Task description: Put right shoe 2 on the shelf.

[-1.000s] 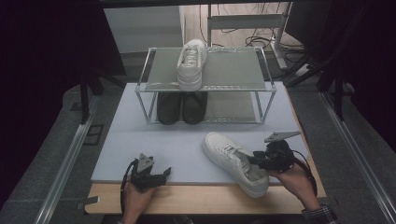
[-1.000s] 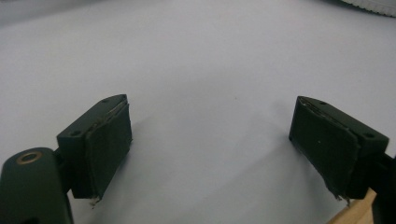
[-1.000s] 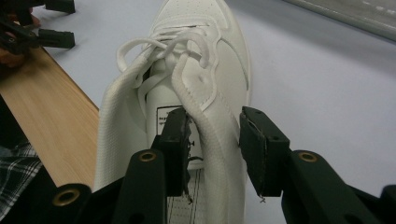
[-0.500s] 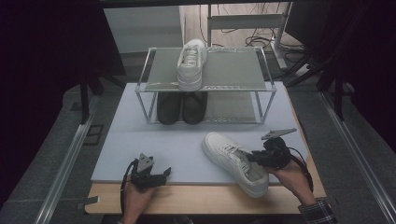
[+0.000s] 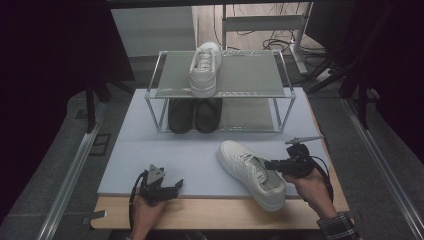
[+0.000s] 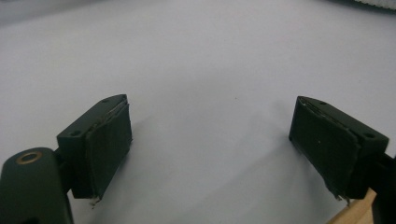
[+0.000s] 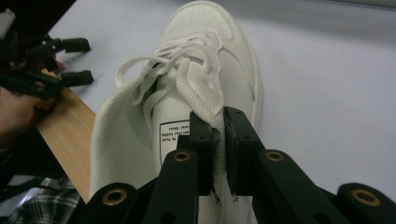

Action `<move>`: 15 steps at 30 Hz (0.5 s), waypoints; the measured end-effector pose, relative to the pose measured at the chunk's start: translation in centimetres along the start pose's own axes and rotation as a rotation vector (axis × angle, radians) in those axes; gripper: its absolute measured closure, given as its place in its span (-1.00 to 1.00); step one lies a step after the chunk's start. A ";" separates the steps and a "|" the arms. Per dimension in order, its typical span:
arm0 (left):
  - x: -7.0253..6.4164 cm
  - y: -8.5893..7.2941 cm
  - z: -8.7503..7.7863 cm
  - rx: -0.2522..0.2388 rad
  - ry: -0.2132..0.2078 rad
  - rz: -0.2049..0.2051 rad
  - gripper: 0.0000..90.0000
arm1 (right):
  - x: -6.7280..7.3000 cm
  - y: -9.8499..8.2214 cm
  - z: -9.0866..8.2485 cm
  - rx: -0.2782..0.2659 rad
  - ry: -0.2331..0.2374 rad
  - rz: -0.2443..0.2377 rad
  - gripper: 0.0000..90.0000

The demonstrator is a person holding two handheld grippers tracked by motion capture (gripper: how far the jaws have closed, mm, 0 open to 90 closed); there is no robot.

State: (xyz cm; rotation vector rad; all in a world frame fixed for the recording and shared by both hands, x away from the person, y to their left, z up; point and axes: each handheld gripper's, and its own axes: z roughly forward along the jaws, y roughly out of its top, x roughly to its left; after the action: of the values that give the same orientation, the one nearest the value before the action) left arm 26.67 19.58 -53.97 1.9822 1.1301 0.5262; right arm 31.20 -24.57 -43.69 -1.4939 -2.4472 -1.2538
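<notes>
A white sneaker [image 5: 250, 172] lies on the pale mat [image 5: 165, 155] at the front right, toe pointing away to the left. My right gripper [image 5: 270, 164] reaches in from the right. Its jaws have just been closing and now pinch the padded side of the sneaker's opening [image 7: 205, 100], next to the tongue and laces; the right gripper [image 7: 217, 121] is shut on it. My left gripper [image 5: 176, 186] rests near the mat's front edge, well left of the sneaker. In its own view the left gripper [image 6: 210, 140] stands wide open over bare mat.
A metal two-level rack [image 5: 220, 95] stands at the back of the mat. On its top shelf sits another white sneaker [image 5: 205, 67], and a pair of black shoes [image 5: 195, 115] is underneath. A wooden table edge [image 5: 210, 212] runs along the front.
The right gripper's jaws have closed onto the side of the sneaker's opening, and the hand has shifted slightly. The left gripper has not moved.
</notes>
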 end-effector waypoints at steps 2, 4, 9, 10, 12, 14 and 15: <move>0.0 0.0 0.0 0.000 0.000 0.000 -0.72 | 0.0 0.1 -0.2 -0.003 0.006 0.013 0.86; 0.0 0.0 0.0 0.000 0.000 0.000 -0.72 | 0.0 0.2 -0.4 -0.005 0.011 0.024 0.87; 0.0 0.0 0.0 0.000 0.000 0.000 -0.72 | -0.1 0.5 -0.9 -0.026 0.037 0.053 0.87; 0.0 0.0 0.0 0.000 0.000 0.000 -0.72 | -0.1 0.6 -0.9 -0.028 0.040 0.055 0.87; 0.0 0.0 0.0 0.000 0.000 0.000 -0.72 | 0.0 0.7 -1.1 -0.033 0.049 0.065 0.87; 0.0 0.0 0.0 0.000 0.000 -0.001 -0.72 | 0.0 0.8 -1.2 -0.037 0.053 0.068 0.87; 0.0 0.0 0.0 0.000 0.000 -0.001 -0.72 | 0.0 0.8 -1.2 -0.037 0.053 0.068 0.87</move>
State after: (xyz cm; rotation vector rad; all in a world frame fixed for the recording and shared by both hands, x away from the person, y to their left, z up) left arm 26.67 19.57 -53.97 1.9816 1.1306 0.5255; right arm 31.40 -25.17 -42.39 -1.5176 -2.3328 -1.3151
